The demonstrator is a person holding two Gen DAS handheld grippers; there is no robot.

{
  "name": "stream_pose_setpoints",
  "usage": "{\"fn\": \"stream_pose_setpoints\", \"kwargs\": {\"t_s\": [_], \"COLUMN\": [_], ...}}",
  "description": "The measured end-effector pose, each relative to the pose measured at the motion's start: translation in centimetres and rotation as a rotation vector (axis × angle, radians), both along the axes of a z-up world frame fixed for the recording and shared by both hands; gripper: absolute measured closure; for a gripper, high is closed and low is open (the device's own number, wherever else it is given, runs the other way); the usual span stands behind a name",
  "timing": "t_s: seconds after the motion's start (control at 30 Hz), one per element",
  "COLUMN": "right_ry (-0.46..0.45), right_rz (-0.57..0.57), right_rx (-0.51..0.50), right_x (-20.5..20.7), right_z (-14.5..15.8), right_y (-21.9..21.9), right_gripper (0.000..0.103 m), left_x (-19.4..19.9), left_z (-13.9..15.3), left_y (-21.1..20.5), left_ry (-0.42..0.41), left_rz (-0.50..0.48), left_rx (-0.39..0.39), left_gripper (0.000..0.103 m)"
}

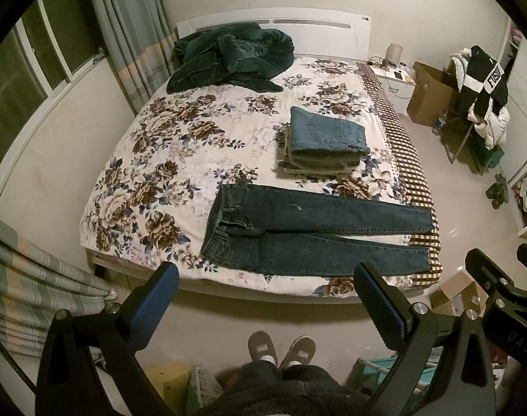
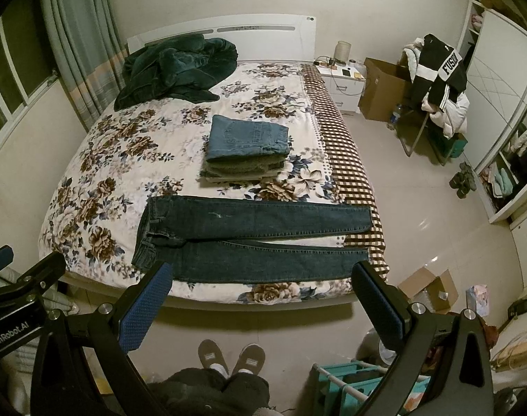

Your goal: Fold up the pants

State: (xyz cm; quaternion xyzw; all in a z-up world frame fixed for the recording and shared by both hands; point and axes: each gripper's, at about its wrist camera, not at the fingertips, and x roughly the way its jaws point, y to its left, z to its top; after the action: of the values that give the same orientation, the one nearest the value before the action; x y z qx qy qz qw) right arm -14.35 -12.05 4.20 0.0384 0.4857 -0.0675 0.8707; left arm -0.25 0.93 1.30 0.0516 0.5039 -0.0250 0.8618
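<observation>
Left wrist view: left gripper held above the floor at the foot of the bed, fingers spread wide, blue pads facing in, nothing between them. Dark jeans laid flat across the near end of the floral bedspread, waistband to the left, both legs running right, slightly splayed, cuffs reaching the checkered strip at the bed's right edge. Stack of folded pants just behind the jeans, lighter blue pair on top, not touching them. Dark green blanket bunched by the white headboard. Nightstand, cardboard box and a chair piled with clothes off to the right. Curtain at left. Slippered feet on the floor below. Part of the right gripper visible at the right edge.

Right wrist view: right gripper likewise short of the bed, fingers wide apart, pads empty. Jeans seen between the fingers, flat, untouched, near leg close to the mattress edge. Folded stack mid-bed behind them. Green blanket at the head. Small open box on the floor right of the bed, teal rack nearer. Wardrobe on the right wall. Left gripper's body at the left edge, labelled GenRobot.AI.
</observation>
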Motion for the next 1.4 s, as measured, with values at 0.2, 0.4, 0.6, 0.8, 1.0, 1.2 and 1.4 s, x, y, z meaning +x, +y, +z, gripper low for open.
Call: {"fn": "stream_pose_setpoints", "kwargs": {"t_s": [0.2,0.4,0.6,0.8,1.0,1.2,1.4], "right_ry": [0.001,0.001,0.002,0.01,0.03,0.118,0.225], "right_rz": [0.001,0.0,0.0,0.0,-0.044,-0.154,-0.25], "right_rx": [0.002,0.002,0.002,0.007,0.045,0.093,0.143], "right_x": [0.0,0.1,0.2,1.0,1.3,5.9,10.3], "right_z": [0.0,-0.1,-0.5,-0.3,-2.4,-12.5,-25.0], "right_y": [0.0,0.0,-0.5,0.2,0.3,-4.9,-9.7], "right_gripper": [0.0,0.0,0.0,0.0,0.0,0.0,0.0], "left_x": [0.0,1.0,0.8,1.1,3.4,8.6,13.2], "left_z": [-0.1,0.7,0.5,1.0,-1.4,-10.0,-20.6], "left_y": [0.0,-0.8,-0.8,-1.5,-2.3,-2.3,-0.6], "left_ry": [-0.001,0.002,0.0,0.007,-0.007,0.012,0.156], "left_rz": [0.0,-0.001,0.0,0.004,0.069,0.164,0.238], "left_rx": [-0.002,-0.001,-0.002,0.004,0.05,0.156,0.212], "left_gripper": [0.0,0.0,0.0,0.0,0.0,0.0,0.0]}}
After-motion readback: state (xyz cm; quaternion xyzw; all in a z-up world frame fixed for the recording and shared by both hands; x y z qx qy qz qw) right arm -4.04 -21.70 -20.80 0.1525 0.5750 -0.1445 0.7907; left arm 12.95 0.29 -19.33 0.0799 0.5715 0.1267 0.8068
